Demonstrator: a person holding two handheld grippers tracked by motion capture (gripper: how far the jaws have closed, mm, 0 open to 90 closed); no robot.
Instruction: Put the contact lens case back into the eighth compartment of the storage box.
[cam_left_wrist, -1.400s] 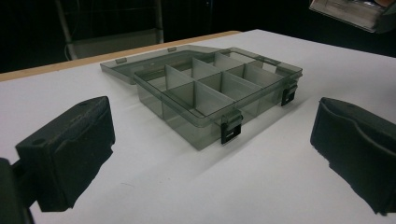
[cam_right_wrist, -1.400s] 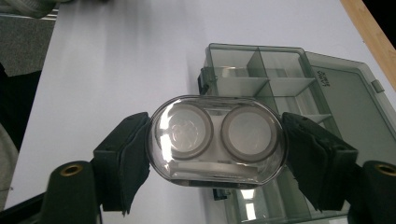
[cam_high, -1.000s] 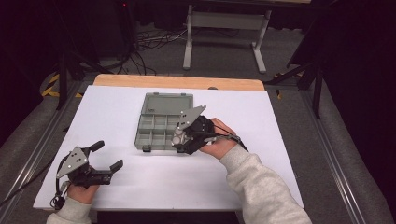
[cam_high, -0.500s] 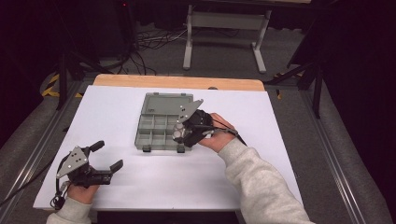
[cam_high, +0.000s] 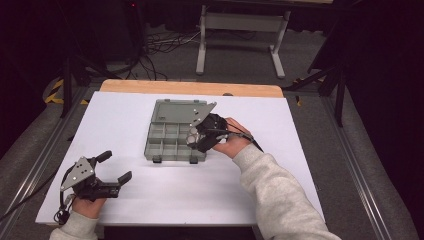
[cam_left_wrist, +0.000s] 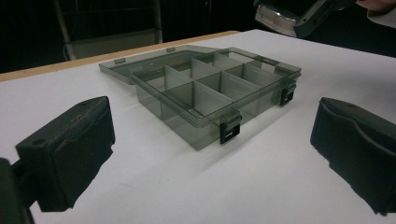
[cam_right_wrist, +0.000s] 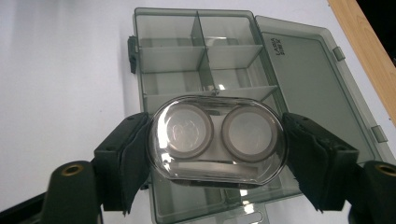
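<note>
Nearest me, my left gripper (cam_high: 114, 167) rests on the white table (cam_high: 120, 117), jaws spread wide with nothing between them, parked well clear so the box stays reachable. Further out, my right gripper (cam_right_wrist: 217, 161) is clamped on the clear oval case (cam_right_wrist: 217, 137), one pad against each rounded end, two round wells facing up. I'm carrying it flat over the near compartments of the grey organizer box (cam_right_wrist: 175, 70), apparently to lower it in level. Beyond, the box's lid (cam_right_wrist: 308, 79) lies flung open toward the table's wooden edge (cam_high: 190, 88).
</note>
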